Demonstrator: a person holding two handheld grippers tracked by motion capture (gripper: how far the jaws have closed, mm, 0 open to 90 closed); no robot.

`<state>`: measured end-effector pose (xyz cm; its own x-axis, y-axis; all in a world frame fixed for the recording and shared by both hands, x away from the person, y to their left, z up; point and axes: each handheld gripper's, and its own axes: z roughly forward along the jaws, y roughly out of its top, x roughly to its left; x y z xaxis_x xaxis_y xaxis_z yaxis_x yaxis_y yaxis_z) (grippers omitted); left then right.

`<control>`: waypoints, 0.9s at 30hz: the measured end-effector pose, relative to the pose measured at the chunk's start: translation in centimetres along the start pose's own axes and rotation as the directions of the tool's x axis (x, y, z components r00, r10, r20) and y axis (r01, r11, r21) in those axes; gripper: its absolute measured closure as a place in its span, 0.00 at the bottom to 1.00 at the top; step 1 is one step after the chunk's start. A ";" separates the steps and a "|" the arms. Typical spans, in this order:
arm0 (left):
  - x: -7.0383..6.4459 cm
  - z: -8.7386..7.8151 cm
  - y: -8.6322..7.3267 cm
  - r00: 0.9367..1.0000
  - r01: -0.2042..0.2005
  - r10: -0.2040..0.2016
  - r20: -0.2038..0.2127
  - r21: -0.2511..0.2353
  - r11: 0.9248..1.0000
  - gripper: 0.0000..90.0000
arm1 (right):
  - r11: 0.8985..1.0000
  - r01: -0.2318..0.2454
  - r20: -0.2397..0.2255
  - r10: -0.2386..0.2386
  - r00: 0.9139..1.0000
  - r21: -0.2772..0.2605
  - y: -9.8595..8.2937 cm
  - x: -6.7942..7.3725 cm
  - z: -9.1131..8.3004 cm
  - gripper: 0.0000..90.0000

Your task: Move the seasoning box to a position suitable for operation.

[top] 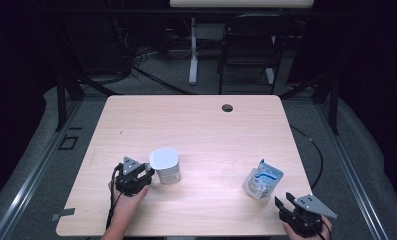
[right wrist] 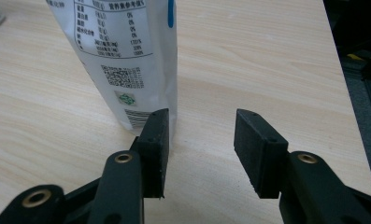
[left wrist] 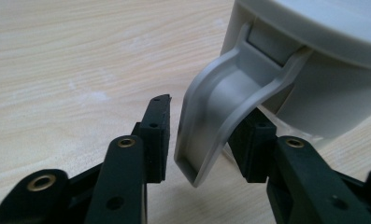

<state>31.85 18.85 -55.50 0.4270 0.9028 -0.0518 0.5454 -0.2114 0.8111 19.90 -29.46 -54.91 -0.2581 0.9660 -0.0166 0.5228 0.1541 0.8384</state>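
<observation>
Now mug handle (left wrist: 220, 107) between parted left jaws, pouch (right wrist: 127, 56) beside parted right jaws.

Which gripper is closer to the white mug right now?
Left. The left gripper has its jaws around the white mug's handle, while the right gripper sits across the table beside the pouch.

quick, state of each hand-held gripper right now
Left hand-held gripper: open, jaws either side of the grey cup handle, a gap showing beside one jaw.
Right hand-held gripper: open, holding nothing, white pouch just ahead of one jaw.
</observation>
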 end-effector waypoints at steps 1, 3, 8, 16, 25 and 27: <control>-0.1 0.0 0.0 1.000 -0.006 0.006 -0.007 -0.001 1.000 0.74 | 1.000 -0.010 -0.002 0.010 1.000 -0.008 -0.1 0.0 -0.2 0.62; -0.4 0.0 0.1 0.999 -0.022 0.022 -0.028 0.004 1.000 0.76 | 1.000 -0.011 -0.002 0.011 1.000 -0.006 -0.1 0.0 -0.3 0.63; -0.5 -0.1 0.1 0.998 -0.047 0.048 -0.042 0.010 0.999 0.79 | 0.999 -0.033 -0.021 0.033 0.999 0.004 -0.3 -0.4 -0.6 0.62; -0.7 -0.3 -0.1 0.997 -0.064 0.065 -0.042 0.016 0.998 0.80 | 1.000 -0.018 -0.029 0.018 0.999 0.016 -0.4 -0.5 -0.6 0.63; -1.2 -0.7 -0.4 0.996 -0.082 0.083 -0.035 0.021 0.996 0.80 | 1.000 0.010 -0.061 -0.010 0.998 0.000 -0.2 0.0 -1.0 0.66; -1.4 -0.8 -0.4 0.995 -0.097 0.097 -0.028 0.023 0.995 0.80 | 1.000 0.011 -0.067 -0.011 0.998 -0.006 -0.1 0.1 -1.0 0.66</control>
<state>30.43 17.99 -55.29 0.4575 0.8881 0.0441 0.5182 -0.3065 0.7984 18.97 -29.59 -54.45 -0.3177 0.9481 0.0104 0.5152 0.1634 0.8414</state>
